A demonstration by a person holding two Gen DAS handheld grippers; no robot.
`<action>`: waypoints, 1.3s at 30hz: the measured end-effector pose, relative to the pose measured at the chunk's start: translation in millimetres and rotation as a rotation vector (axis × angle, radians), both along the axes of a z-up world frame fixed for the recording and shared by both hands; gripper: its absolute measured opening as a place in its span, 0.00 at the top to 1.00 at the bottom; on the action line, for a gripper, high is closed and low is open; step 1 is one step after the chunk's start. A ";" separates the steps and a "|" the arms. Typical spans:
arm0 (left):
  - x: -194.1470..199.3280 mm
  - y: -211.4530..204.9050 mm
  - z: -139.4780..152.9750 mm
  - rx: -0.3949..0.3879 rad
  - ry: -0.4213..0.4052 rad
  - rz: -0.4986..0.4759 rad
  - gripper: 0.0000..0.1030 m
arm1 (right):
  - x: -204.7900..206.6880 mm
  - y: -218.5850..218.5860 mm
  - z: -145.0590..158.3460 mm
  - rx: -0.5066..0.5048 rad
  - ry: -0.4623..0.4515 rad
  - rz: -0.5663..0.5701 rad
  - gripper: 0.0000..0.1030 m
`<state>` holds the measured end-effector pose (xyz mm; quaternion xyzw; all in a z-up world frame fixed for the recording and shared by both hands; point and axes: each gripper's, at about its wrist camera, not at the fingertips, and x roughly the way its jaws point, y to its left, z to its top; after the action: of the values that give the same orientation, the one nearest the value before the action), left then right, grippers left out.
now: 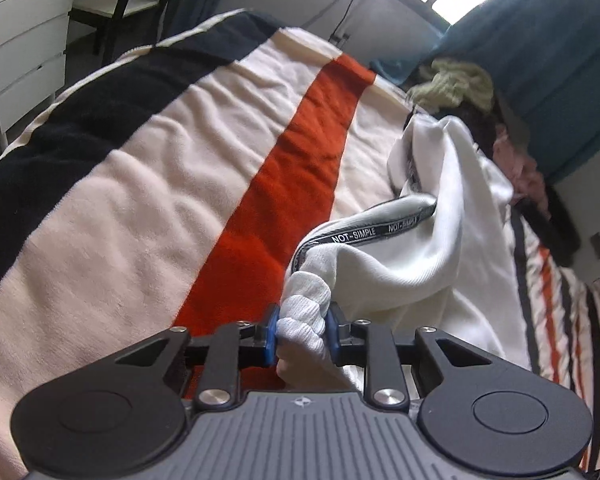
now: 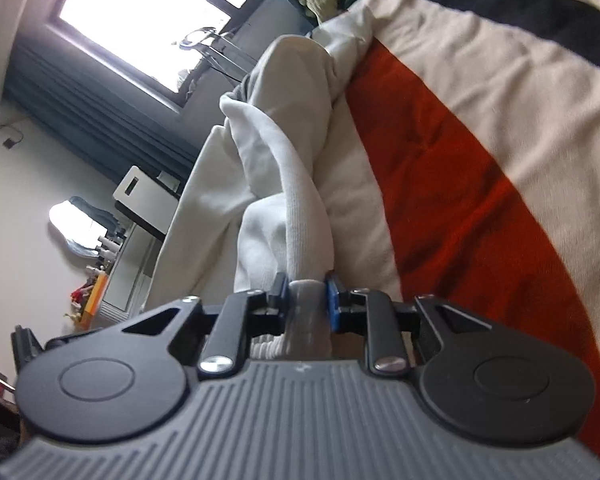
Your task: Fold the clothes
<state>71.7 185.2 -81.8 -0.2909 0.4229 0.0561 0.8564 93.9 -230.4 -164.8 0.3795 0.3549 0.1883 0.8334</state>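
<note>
I have the white garment [image 1: 452,216] stretched along the bed [image 1: 148,184] near its window-side edge, my left gripper [image 1: 301,330] clamped on a bunched ribbed cuff and my right gripper [image 2: 307,300] clamped on another end, ready to spread it, I judge. Only the left view shows the lettered tape [image 1: 364,234]; only the right shows the window [image 2: 148,12].

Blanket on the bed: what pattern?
Blanket: wide cream, navy and orange-red stripes; clearest in left wrist view.
</note>
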 end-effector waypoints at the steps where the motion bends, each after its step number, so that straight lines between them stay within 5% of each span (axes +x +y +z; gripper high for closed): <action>1: 1.1 2.1 -2.9 -0.014 0.010 0.003 0.67 | 0.2 -1.2 -1.2 0.012 0.008 -0.005 0.72; 8: 13.1 16.8 -28.4 -0.179 0.090 -0.013 0.26 | 3.2 -4.2 -8.6 0.103 0.035 0.009 0.50; 10: 16.6 17.0 -33.4 -0.189 0.102 -0.018 0.31 | 4.9 -2.4 -9.7 0.122 0.028 0.024 0.40; 14: 19.0 15.8 -33.0 -0.166 0.087 -0.010 0.41 | 12.6 5.4 -15.6 0.100 0.038 0.058 0.40; 17: 17.7 13.5 -30.3 -0.130 0.069 -0.020 0.58 | 15.9 8.4 -21.3 0.094 0.044 0.063 0.41; 21: 14.1 13.7 -19.2 -0.100 0.009 0.003 0.81 | 14.4 10.8 -24.2 0.118 0.038 0.065 0.61; 24: 8.2 18.0 -5.1 -0.081 -0.063 0.043 0.84 | 7.0 15.7 -22.2 0.167 0.041 0.077 0.75; 30: 14.5 39.5 40.1 0.025 -0.133 0.061 0.87 | -28.6 68.1 13.7 0.084 -0.040 0.147 0.79; 33: 32.0 68.0 70.3 0.024 -0.160 0.105 0.87 | -32.6 111.8 25.7 0.121 -0.049 0.202 0.80; 39: 87.9 140.2 134.5 0.192 -0.200 0.165 0.87 | 6.2 225.2 48.7 0.250 -0.070 0.345 0.80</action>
<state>159.6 325.4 52.6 -0.2459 0.3030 0.1374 0.9104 100.1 -5.2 -116.2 0.4068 0.3594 0.3837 0.7471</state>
